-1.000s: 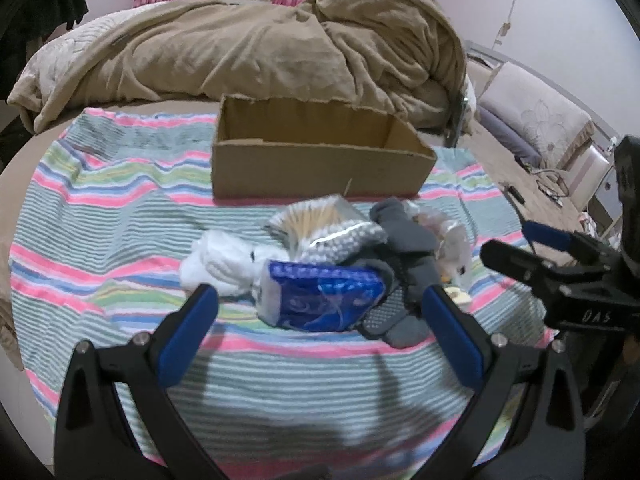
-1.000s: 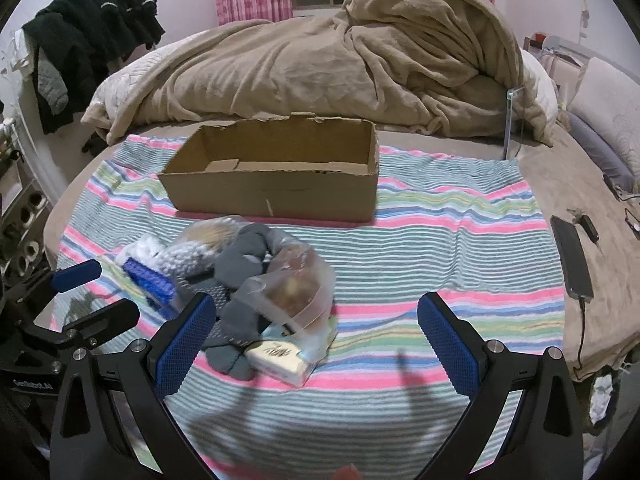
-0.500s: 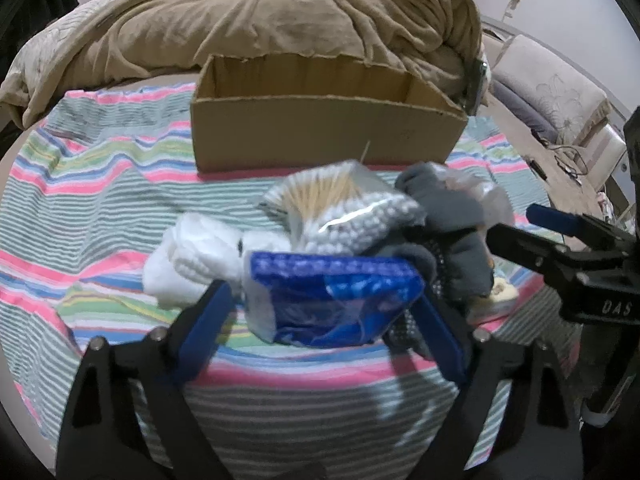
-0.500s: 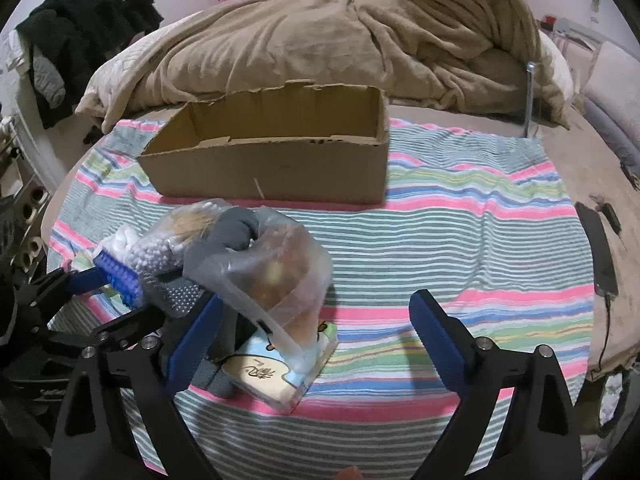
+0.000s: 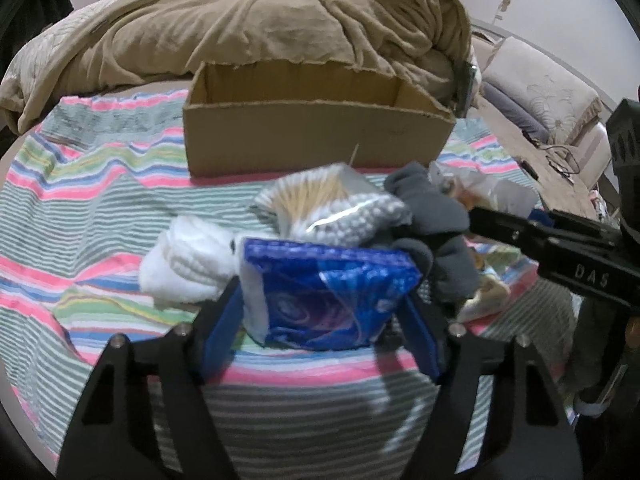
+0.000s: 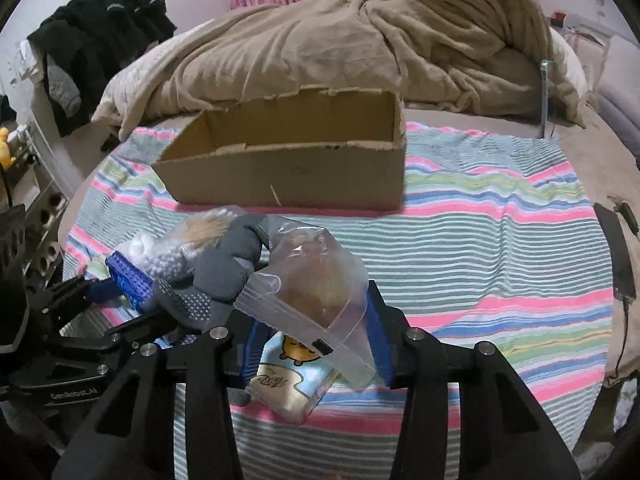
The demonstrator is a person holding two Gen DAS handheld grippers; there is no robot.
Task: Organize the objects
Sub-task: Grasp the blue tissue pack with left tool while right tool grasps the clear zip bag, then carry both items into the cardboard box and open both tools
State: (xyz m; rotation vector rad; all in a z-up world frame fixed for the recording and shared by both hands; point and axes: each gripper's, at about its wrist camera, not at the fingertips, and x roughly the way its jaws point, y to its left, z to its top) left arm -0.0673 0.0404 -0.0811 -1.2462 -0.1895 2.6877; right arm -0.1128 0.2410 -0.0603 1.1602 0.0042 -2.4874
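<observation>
A pile of objects lies on the striped cloth in front of an open cardboard box. My left gripper has its jaws closed in on a blue tissue pack. Behind it lie a white cloth, a bag of cotton swabs and grey gloves. My right gripper has its jaws closed in on a clear zip bag that lies over a light-blue cartoon tissue pack. The box looks empty.
A tan duvet is heaped behind the box. A phone on a cable lies at the right edge of the bed. Dark clothes hang at the far left. A metal stand is right of the box.
Both grippers moved forward to the pile and narrowed from wide open. The left jaws now press the blue tissue pack; the right jaws now press the clear zip bag.
</observation>
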